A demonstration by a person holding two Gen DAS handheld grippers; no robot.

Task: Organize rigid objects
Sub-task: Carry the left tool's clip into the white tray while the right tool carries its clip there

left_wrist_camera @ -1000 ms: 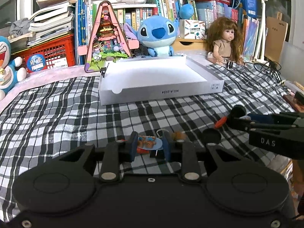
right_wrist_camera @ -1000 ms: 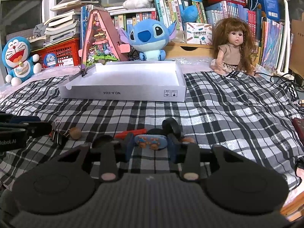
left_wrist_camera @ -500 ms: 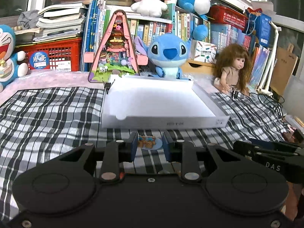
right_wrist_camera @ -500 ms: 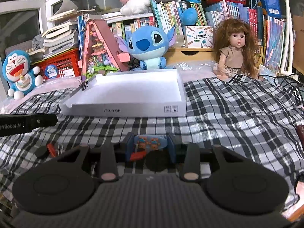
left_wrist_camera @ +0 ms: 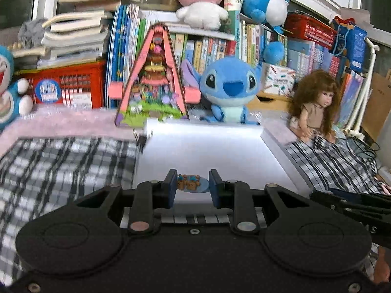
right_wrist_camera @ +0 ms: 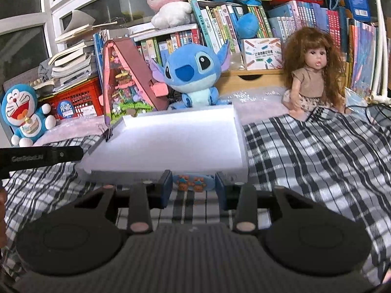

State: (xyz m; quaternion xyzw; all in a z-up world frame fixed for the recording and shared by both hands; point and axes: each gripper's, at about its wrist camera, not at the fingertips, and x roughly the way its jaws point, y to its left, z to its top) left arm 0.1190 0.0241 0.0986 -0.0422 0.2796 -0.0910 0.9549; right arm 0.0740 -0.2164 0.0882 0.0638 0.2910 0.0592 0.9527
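Checked cloth [right_wrist_camera: 305, 151]: black-and-white plaid, covers the surface under everything in the foreground.

White tray [right_wrist_camera: 168, 146]: shallow, rectangular, low-walled, lying flat on the cloth; interior bare white. In the left wrist view the same tray [left_wrist_camera: 273, 144] fills the middle ground.

Backdrop, behind the tray: triangular pink toy house [right_wrist_camera: 127, 83] at the left rear corner, blue plush [right_wrist_camera: 193, 73] behind the far wall, long-haired doll [right_wrist_camera: 310, 73] seated to the right, blue-and-white cat plush [right_wrist_camera: 22, 112] far left, books and red crates beyond.

Left gripper [left_wrist_camera: 193, 186]: jaws clamped on a small blue disc printed with brown bears [left_wrist_camera: 191, 183], held in the air over the tray's near end.

Right gripper [right_wrist_camera: 193, 185]: jaws clamped on a small blue oblong piece with orange bear figures [right_wrist_camera: 193, 182], held in the air just short of the tray's near wall, over the cloth.

Binder clip [right_wrist_camera: 108, 131]: black, fixed to the tray's left wall near the toy house.
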